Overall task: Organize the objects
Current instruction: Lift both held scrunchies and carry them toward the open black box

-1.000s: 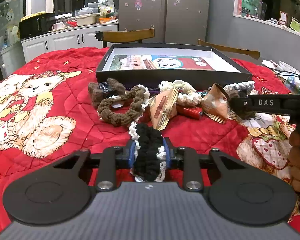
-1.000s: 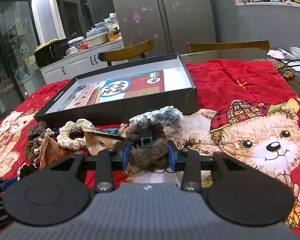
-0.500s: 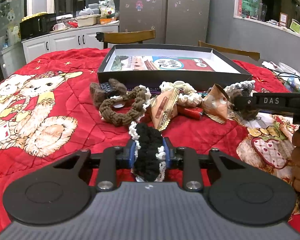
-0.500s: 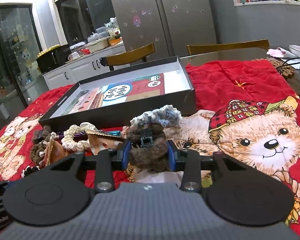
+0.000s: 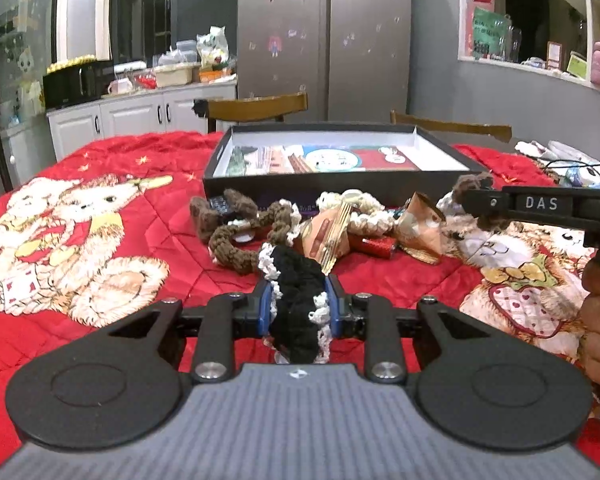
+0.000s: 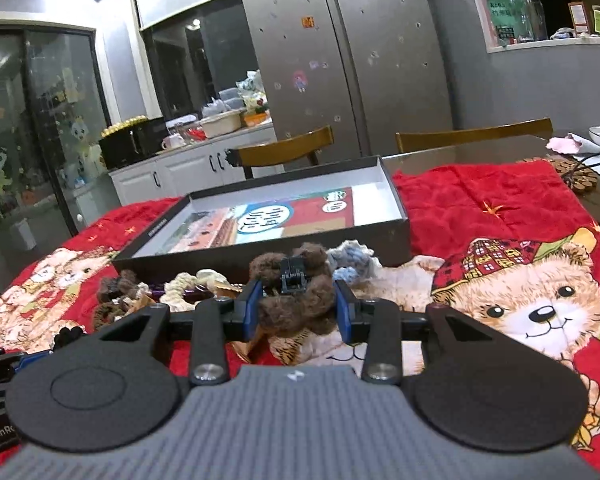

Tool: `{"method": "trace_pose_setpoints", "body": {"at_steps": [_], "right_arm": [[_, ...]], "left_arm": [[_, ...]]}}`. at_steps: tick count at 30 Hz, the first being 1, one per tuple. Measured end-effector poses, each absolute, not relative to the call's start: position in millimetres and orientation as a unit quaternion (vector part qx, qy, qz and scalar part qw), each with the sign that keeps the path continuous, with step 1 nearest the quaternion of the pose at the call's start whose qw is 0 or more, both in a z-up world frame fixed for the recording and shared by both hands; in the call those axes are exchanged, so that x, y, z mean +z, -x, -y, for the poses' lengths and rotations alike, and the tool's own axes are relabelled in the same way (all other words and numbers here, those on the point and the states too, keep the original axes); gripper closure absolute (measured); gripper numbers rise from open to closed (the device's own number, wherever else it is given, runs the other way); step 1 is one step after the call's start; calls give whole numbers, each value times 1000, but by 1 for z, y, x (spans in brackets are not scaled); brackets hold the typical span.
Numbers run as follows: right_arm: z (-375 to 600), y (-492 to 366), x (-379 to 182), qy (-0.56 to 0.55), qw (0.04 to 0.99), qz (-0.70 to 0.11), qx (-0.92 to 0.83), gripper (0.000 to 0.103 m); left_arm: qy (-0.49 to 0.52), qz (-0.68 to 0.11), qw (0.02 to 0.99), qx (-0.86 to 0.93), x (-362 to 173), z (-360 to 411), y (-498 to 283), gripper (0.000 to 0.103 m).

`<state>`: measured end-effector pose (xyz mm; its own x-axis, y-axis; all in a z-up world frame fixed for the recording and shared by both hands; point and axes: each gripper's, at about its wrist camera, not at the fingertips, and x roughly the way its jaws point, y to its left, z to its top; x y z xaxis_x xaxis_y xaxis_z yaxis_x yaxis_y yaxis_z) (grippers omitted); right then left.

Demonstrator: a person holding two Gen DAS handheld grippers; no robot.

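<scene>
1. Left tongs [image 5: 296,308]: clamped on a black scrunchie with white trim [image 5: 298,300], which is pinched between the blue pads and held just above the red bear-print quilt [image 5: 112,216] covering the tabletop.
2. Right tongs [image 6: 298,312]: clamped on a brown fuzzy hair clip [image 6: 296,296], whose black hinge points upward between the blue pads; in the left view these tongs enter from the right edge, with the clip raised above the quilt.
3. Loose pile, just beyond both tongs: a brown braided scrunchie [image 5: 240,240], a second brown fuzzy clip [image 5: 220,210], a cream scrunchie [image 5: 364,210], orange snack packets [image 5: 328,232], a red tube [image 5: 376,245] and a pale blue scrunchie [image 6: 354,258], lying touching or overlapping along the box's near wall.
4. Open black box [image 5: 340,188]: sits behind the pile with a printed sheet flat on its white floor.
5. Background: two wooden chairs [image 6: 288,150], a steel refrigerator [image 6: 340,48] and white cabinets [image 5: 140,114].
</scene>
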<state>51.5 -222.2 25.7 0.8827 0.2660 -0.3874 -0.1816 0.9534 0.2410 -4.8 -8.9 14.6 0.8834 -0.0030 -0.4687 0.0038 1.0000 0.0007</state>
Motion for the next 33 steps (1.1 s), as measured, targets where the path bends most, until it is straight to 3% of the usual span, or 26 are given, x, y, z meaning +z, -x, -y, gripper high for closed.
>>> {"method": "trace_pose_setpoints", "body": {"at_steps": [19,33], "right_arm": [[214,-40,44,-113,963,-191,151,62],[177,-84,132,-118,954,-219,165,60]], "left_arm": [[-6,-167,986,-10,38,6,23,72],[46,-140,989,-14,129,-38,-28,72]]}}
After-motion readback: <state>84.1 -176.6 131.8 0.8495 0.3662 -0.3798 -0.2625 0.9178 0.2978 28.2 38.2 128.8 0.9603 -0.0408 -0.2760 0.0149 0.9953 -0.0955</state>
